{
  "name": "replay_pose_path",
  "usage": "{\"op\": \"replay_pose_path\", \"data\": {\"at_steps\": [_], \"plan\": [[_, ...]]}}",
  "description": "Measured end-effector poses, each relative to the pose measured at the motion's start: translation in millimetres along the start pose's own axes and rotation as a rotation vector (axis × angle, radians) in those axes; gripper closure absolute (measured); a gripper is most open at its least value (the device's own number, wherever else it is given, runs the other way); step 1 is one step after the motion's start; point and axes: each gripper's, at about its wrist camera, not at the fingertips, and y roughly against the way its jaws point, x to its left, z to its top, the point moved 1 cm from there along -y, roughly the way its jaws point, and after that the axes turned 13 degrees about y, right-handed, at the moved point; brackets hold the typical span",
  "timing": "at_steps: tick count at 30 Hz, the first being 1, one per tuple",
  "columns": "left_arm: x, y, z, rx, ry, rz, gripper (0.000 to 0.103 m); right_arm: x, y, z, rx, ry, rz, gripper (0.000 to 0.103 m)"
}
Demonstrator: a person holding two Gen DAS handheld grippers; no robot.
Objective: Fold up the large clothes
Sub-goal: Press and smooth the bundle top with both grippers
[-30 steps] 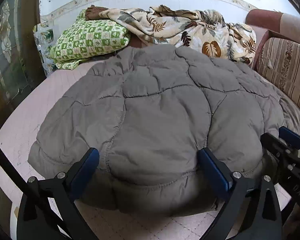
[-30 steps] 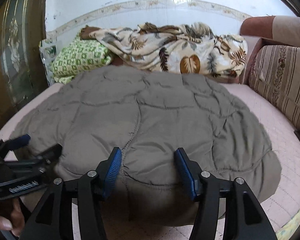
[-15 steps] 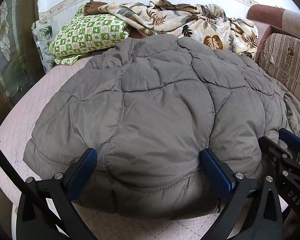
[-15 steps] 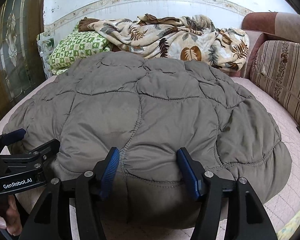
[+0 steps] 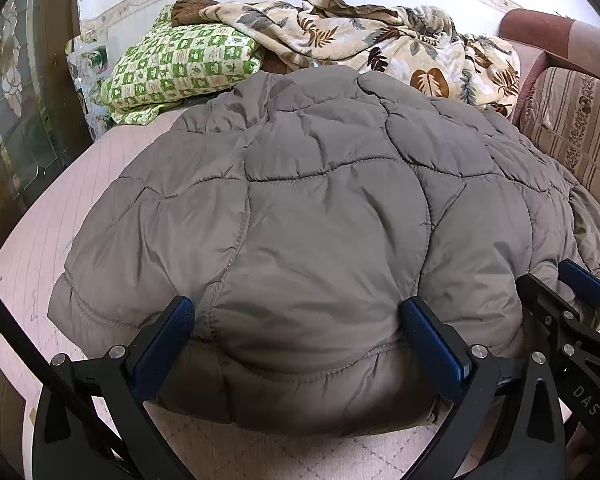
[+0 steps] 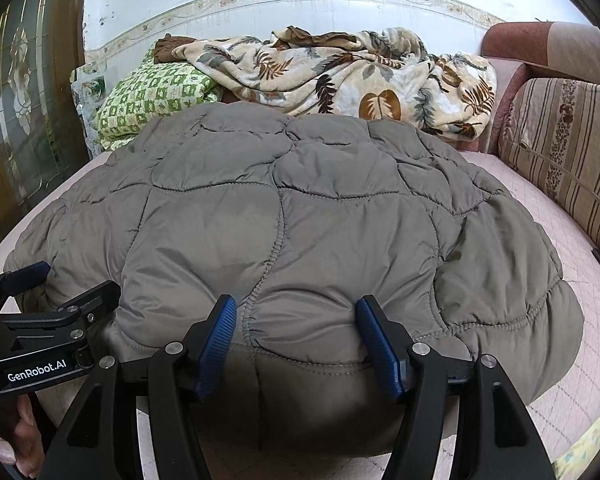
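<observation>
A large grey quilted coat [image 5: 320, 216] lies spread on the pink bed; it also shows in the right wrist view [image 6: 300, 224]. My left gripper [image 5: 296, 332] has its blue-padded fingers wide apart, pressed into the coat's near hem with padded fabric bulging between them. My right gripper [image 6: 296, 332] is also open, narrower, with the near hem bunched between its pads. The right gripper shows at the right edge of the left wrist view [image 5: 572, 312]; the left gripper shows at the left of the right wrist view [image 6: 48, 300]. Both sit side by side along the near hem.
A green checked pillow [image 5: 180, 68] and a leaf-print blanket [image 5: 380, 48] lie at the bed's far end by the wall. A striped sofa cushion [image 6: 564, 152] stands to the right. A dark glass-panelled door [image 5: 16, 112] is at the left. Pink sheet [image 6: 588, 320] borders the coat.
Both grippers have pushed forward into the coat's near hem. The coat has bulged up and bunched toward the far end. The finger gaps look unchanged.
</observation>
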Motion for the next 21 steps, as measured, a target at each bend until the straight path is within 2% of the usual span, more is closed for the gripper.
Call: {"op": "replay_pose_path", "data": {"at_steps": [12,21], "plan": [[1,8,-6,0.031,0.012,0.006,0.000,0,6,-4,0.015,-0.009,0.008,0.033],[2,16,-6,0.013,0.029,-0.015,0.000,4,15,-4,0.000,0.007,-0.001,0.030]]}}
